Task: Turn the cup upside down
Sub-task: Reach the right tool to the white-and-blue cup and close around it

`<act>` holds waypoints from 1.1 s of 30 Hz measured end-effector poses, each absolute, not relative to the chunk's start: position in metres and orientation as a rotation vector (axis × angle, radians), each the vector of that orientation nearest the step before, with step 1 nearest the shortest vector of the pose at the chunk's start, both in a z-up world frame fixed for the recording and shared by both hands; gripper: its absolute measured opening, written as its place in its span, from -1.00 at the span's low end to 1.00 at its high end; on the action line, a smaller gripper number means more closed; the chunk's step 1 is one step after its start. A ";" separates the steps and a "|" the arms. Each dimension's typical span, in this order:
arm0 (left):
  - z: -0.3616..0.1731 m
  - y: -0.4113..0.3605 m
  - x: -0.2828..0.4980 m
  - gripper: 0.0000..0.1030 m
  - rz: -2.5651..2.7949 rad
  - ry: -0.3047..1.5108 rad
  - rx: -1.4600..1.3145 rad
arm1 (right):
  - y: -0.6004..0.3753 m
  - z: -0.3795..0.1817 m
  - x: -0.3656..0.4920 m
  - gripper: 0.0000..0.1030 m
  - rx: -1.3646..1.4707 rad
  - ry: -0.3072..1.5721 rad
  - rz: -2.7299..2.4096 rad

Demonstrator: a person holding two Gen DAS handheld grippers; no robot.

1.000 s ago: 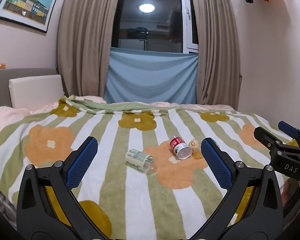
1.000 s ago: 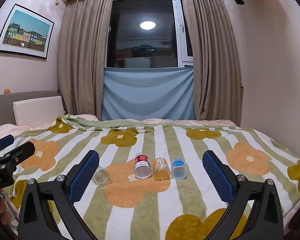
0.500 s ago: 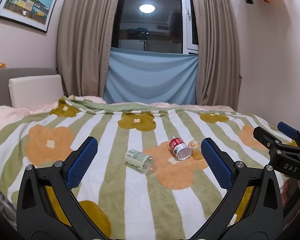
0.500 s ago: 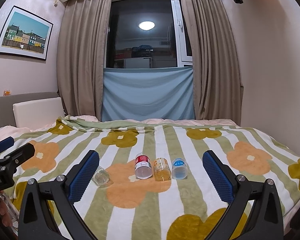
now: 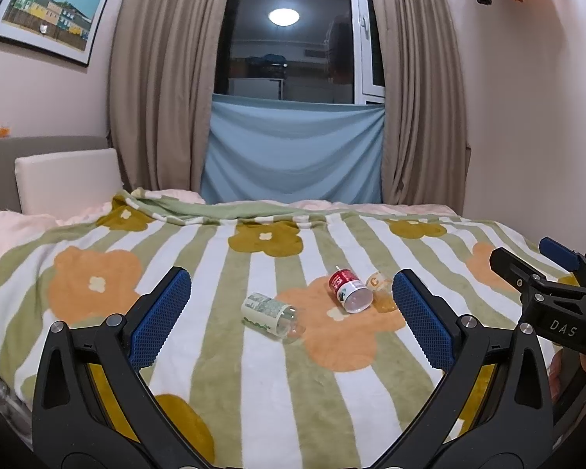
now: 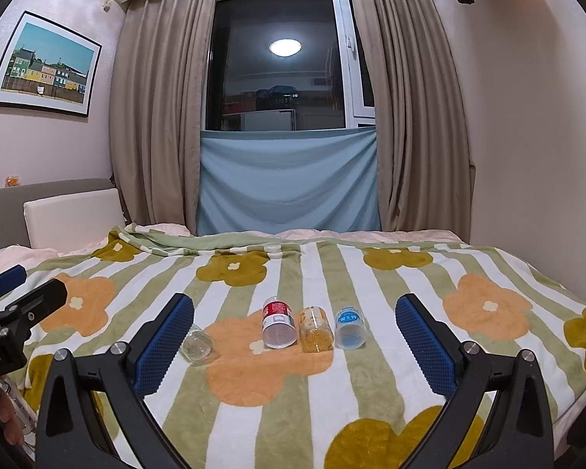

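No change is seen since a second ago: four cups [image 6: 278,328] lie on their sides on the bed [image 6: 371,371] at mid-frame, untouched, with both grippers [image 5: 291,314] [image 6: 295,338] held wide-jawed short of them, flipping not begun.

Left gripper [image 5: 291,305]: held above the blanket [image 5: 97,242], jaws spread wide, nothing between the pads.
Green-labelled cup [image 5: 271,315]: lain on its side, mouth turned toward the camera.
Red-labelled cup [image 5: 349,290]: on its side, touching the orange cup [image 5: 381,289].
Right gripper [image 5: 527,260]: seen at the right edge; jaw state not discernible.
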State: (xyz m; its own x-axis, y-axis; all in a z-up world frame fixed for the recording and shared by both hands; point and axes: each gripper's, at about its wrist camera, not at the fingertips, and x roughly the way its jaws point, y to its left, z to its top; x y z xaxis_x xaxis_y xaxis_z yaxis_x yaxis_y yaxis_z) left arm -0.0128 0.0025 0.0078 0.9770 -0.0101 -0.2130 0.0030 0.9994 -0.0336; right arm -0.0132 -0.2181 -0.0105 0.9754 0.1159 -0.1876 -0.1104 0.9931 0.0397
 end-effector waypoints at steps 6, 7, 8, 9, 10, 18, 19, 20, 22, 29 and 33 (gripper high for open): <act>0.007 0.001 -0.011 0.99 -0.011 0.217 -0.035 | -0.210 -0.014 -0.011 0.99 0.027 0.200 0.117; 0.007 0.001 -0.012 0.99 -0.011 0.217 -0.035 | -0.209 -0.016 -0.011 0.99 0.025 0.202 0.116; 0.007 0.001 -0.012 0.99 -0.010 0.216 -0.036 | -0.208 -0.016 -0.011 0.99 0.025 0.203 0.116; 0.007 0.001 -0.011 0.99 -0.009 0.215 -0.037 | -0.209 -0.016 -0.011 0.99 0.027 0.203 0.117; 0.006 0.002 -0.011 0.99 -0.008 0.216 -0.038 | -0.207 -0.016 -0.011 0.99 0.029 0.203 0.118; 0.002 0.011 -0.007 0.99 0.009 0.221 -0.053 | -0.208 -0.017 -0.009 0.99 0.032 0.204 0.120; 0.002 0.012 -0.006 1.00 0.010 0.224 -0.053 | -0.207 -0.018 -0.009 0.99 0.031 0.204 0.121; 0.001 0.013 -0.004 1.00 0.013 0.229 -0.053 | -0.208 -0.018 -0.007 0.99 0.030 0.207 0.124; -0.001 0.014 0.001 1.00 0.016 0.245 -0.050 | -0.211 -0.016 0.000 0.99 0.029 0.217 0.133; -0.011 0.021 0.029 0.99 0.023 0.322 -0.072 | -0.243 -0.006 0.075 1.00 0.011 0.360 0.126; -0.013 0.022 0.048 1.00 0.033 0.354 -0.064 | -0.261 -0.011 0.137 1.00 -0.008 0.482 0.139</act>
State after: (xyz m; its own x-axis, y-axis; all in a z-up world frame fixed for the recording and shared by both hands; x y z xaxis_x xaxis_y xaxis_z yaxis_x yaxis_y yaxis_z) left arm 0.0485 0.0218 -0.0135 0.9375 0.0208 -0.3474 -0.0431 0.9975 -0.0567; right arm 0.1366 -0.2614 -0.0109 0.8768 0.1317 -0.4624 -0.1354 0.9905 0.0254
